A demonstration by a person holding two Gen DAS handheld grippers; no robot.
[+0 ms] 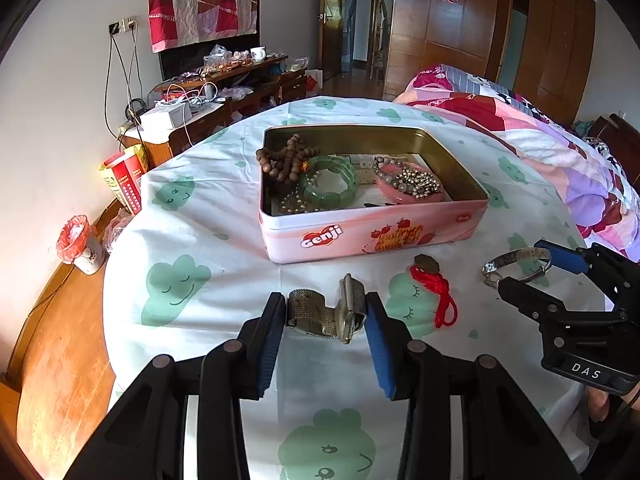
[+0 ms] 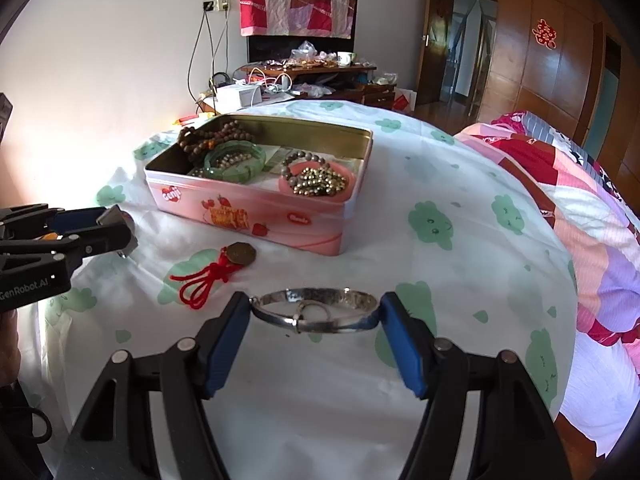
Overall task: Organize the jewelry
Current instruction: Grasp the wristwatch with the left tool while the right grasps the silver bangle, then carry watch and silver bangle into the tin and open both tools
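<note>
Between my left claw's (image 1: 325, 314) pads, the mesh-band watch (image 1: 324, 316) sits clenched near the tin (image 1: 372, 236); its loose band may slip. Through the right view, my right claw (image 2: 315, 312) clenches the silver bangle (image 2: 315, 311), whose smooth rim could pop free.

Left hand-held gripper (image 1: 325, 316) clamped on watch (image 1: 326, 316); right hand-held gripper (image 2: 315, 314) clamped on bangle (image 2: 316, 312).
</note>
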